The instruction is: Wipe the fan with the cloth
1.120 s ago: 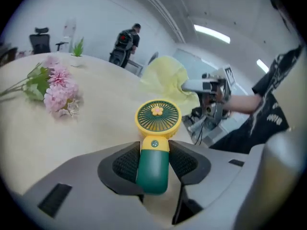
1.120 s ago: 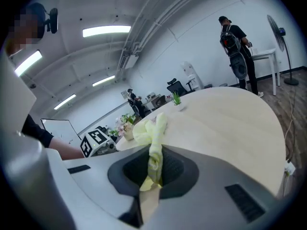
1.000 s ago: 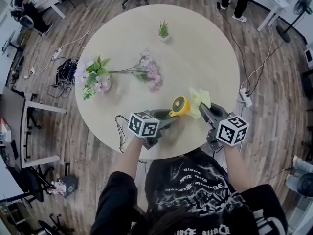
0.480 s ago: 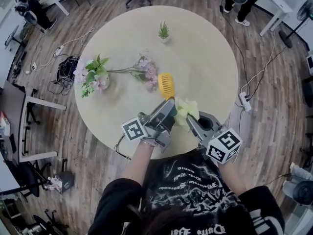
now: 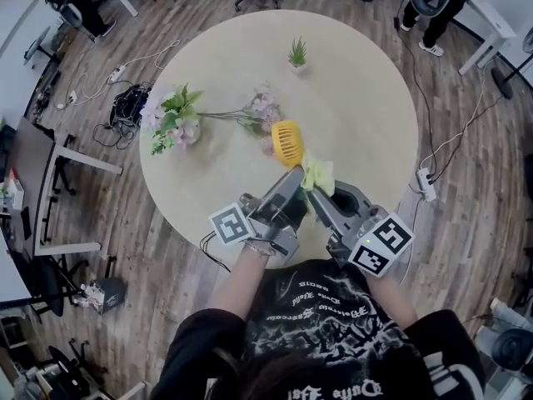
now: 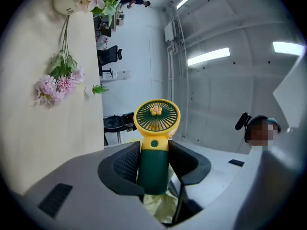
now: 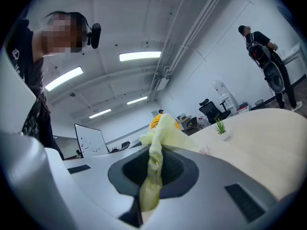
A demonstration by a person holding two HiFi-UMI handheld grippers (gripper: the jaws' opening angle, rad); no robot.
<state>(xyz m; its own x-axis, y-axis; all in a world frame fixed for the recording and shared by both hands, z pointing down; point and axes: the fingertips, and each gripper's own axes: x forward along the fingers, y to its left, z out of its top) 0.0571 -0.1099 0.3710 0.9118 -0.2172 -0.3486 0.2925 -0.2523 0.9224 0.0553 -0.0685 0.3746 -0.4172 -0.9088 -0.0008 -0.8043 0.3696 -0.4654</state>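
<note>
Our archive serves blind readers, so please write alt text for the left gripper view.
The left gripper holds a small yellow fan by its dark green handle between both fingers, grille facing the camera. A pale yellow cloth shows below the handle; pink flowers lie on the table at left.

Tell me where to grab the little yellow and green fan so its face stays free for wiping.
Take the dark green handle, coming from its bottom end with a jaw on each side, as the left gripper does. The handle is straight and narrow; the round yellow head is wider, grilled, and must stay clear for the cloth in the right gripper.
</note>
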